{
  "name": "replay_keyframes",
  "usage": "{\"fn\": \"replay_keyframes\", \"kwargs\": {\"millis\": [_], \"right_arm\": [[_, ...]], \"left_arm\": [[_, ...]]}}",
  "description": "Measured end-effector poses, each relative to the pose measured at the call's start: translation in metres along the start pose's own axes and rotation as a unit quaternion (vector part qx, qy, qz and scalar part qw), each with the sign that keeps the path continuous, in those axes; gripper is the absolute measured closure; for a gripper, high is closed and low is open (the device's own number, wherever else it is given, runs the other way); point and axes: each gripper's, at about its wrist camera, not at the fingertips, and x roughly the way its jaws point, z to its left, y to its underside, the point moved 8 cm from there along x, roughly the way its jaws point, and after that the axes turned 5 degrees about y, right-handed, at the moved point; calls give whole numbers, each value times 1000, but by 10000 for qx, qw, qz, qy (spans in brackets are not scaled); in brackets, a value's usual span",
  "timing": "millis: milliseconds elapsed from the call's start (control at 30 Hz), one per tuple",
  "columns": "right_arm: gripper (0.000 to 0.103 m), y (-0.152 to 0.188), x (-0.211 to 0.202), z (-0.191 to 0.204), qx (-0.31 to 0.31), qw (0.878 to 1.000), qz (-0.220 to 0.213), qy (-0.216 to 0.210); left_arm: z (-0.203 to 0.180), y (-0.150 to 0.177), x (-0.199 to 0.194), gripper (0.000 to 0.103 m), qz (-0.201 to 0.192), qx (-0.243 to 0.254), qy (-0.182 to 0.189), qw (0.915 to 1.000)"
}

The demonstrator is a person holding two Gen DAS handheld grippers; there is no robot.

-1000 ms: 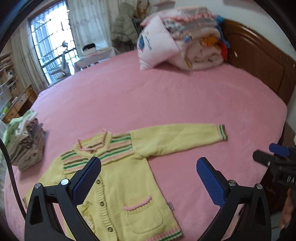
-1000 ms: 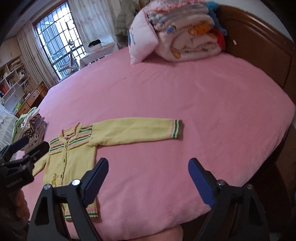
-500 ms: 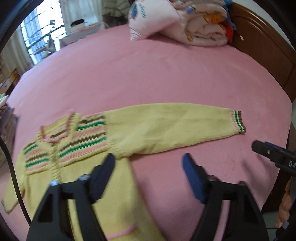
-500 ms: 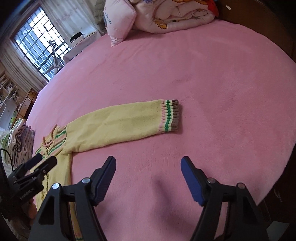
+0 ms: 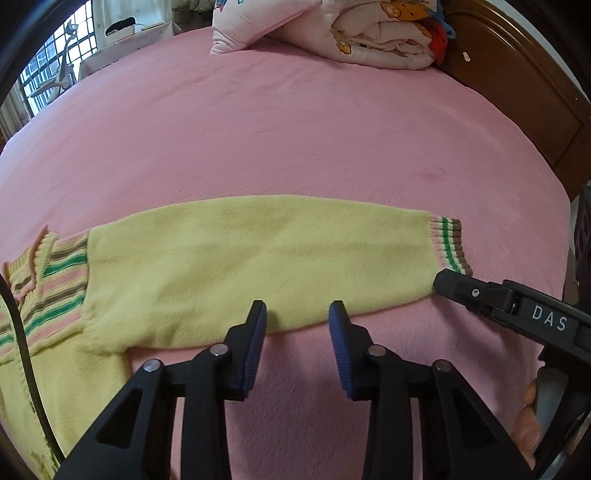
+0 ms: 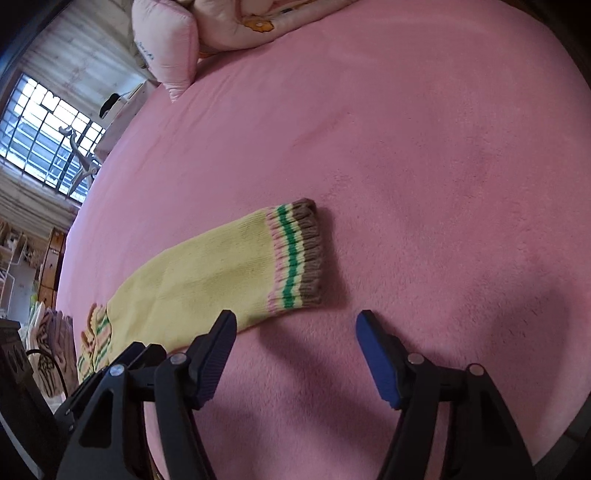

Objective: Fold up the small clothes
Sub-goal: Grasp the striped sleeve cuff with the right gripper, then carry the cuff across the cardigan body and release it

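Left gripper, jaws closing with a gap still between the pads, hovers at the near edge of the yellow cardigan's outstretched sleeve, which lies flat on the pink bedspread. Farther right, the striped cuff rests beside the right gripper, whose jaws are also closing, nothing clamped, one finger over the sleeve edge.

Pink bedspread; rolled quilt beside pillow, wooden headboard, barred window.
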Motion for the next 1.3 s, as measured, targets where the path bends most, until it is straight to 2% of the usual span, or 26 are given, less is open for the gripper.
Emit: {"fn": "replay_keyframes", "kwargs": {"millis": [100, 233, 267, 433, 667, 833, 967, 1133, 1300], "right_arm": [[44, -7, 6, 3, 59, 10000, -69, -16], [81, -13, 15, 11, -11, 10000, -33, 20], [85, -13, 15, 14, -33, 10000, -30, -15], [93, -11, -2, 32, -354, 9990, -243, -105], [93, -9, -51, 78, -931, 9919, -728, -473], [93, 0, -86, 127, -1447, 9803, -926, -972], [93, 21, -105, 182, -2053, 9652, -1017, -1258], [93, 55, -108, 243, -2650, 9487, -947, -1442], [93, 89, -113, 282, -3022, 9362, -825, -1596]], "left_arm": [[2, -3, 6, 76, -13, -124, -55, 9999], [1, -6, 8, 87, -19, -249, -89, 9996], [1, -7, 6, 92, -28, -258, -98, 9996], [3, -14, -16, 93, -247, -281, -286, 9989], [22, -10, -81, 93, -660, -385, -704, 9946], [69, 2, -132, 93, -861, -720, -1048, 9881], [127, 21, -174, 92, -1108, -1029, -1373, 9789], [185, 57, -208, 91, -1070, -1567, -1531, 9698], [215, 93, -222, 89, -957, -1812, -1650, 9648]]}}
